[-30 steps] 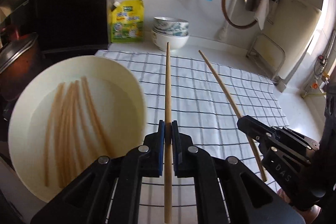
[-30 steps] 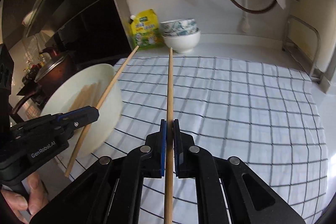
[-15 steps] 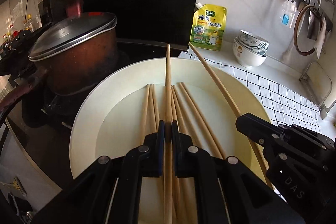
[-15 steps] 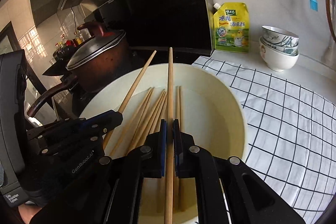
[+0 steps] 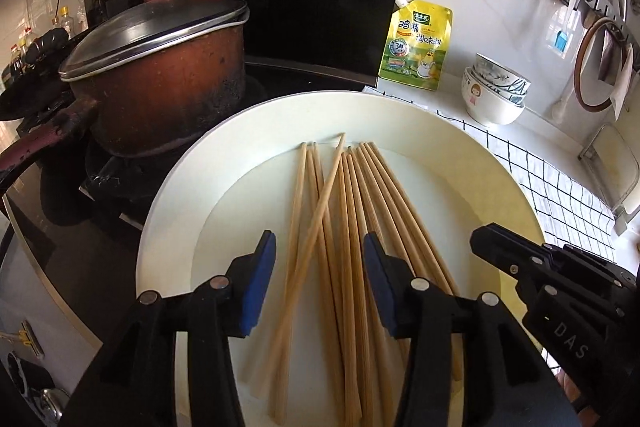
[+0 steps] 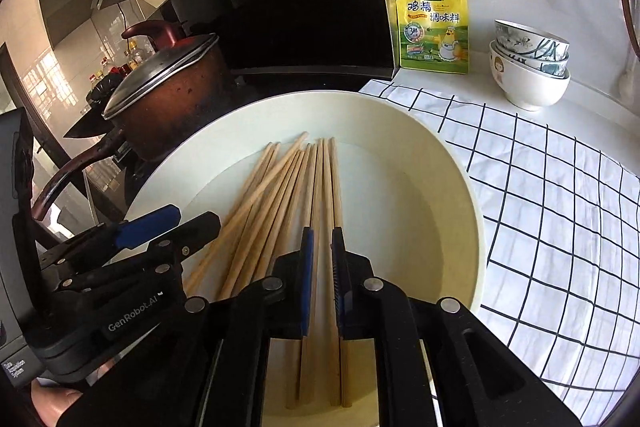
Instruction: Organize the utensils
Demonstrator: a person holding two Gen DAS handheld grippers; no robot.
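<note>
Several wooden chopsticks (image 5: 352, 227) (image 6: 280, 195) lie in a wide cream bowl (image 5: 320, 99) (image 6: 460, 163), most side by side and one slanted across the others. My left gripper (image 5: 319, 241) (image 6: 192, 219) hangs just over them. Its jaws are opening, well apart, and the pads press on nothing. My right gripper (image 6: 322, 233) (image 5: 480, 239) hovers over the bowl's right side. Its jaws are opening by a narrow gap. No chopstick is held there; through the gap I see sticks lying in the bowl.
A lidded brown pot (image 5: 160, 95) sits on the black stove to the left of the bowl. A checked cloth (image 6: 540, 207) covers the counter to the right. At the back wall stand a yellow seasoning pouch (image 5: 420, 47) and stacked bowls (image 5: 494, 95).
Both grippers moved from over the checked cloth to over the bowl, each carrying a chopstick. Both have let go: the two sticks now lie among the others, and the left jaws stand wide.
</note>
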